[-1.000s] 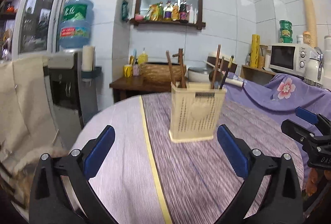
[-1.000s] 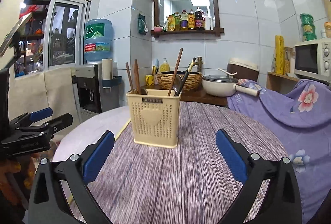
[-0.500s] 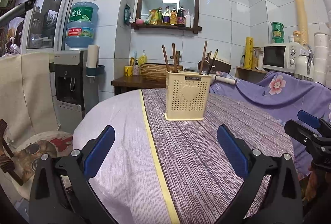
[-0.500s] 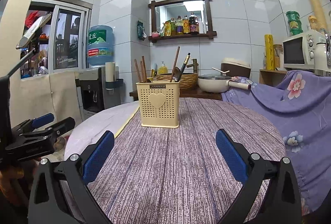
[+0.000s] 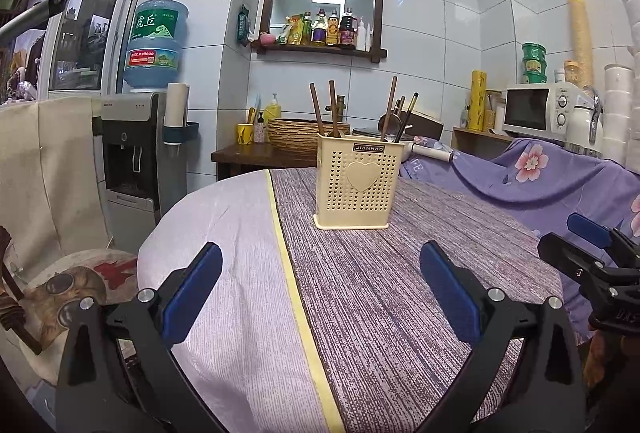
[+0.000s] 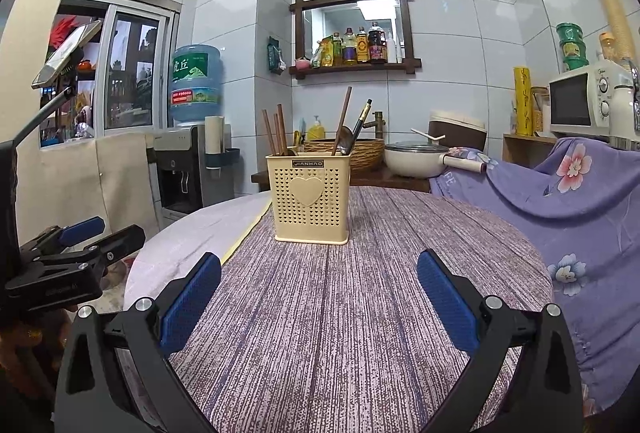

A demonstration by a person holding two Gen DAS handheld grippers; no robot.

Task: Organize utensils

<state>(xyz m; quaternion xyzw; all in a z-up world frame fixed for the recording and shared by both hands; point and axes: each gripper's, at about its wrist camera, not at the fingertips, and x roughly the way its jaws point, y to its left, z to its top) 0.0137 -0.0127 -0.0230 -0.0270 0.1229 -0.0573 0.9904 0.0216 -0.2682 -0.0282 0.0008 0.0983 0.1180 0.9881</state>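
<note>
A cream perforated utensil holder [image 5: 354, 183] with a heart on its front stands upright on the round table [image 5: 380, 293]. It also shows in the right wrist view [image 6: 309, 199]. Brown chopsticks [image 5: 323, 109] and a dark spoon [image 5: 387, 121] stand in it. My left gripper [image 5: 320, 287] is open and empty, low over the table and short of the holder. My right gripper [image 6: 318, 291] is open and empty, also short of the holder. Each gripper shows at the edge of the other's view.
A purple flowered cloth [image 6: 580, 201] covers furniture to the right. A water dispenser [image 5: 138, 153] stands at the left. A side table behind holds a woven basket [image 6: 362, 149] and a white pot [image 6: 416, 157]. A microwave [image 5: 536, 109] sits at the far right.
Both grippers have pulled back from the holder and dropped lower, so I now see it level from the front. Both stayed open and empty.
</note>
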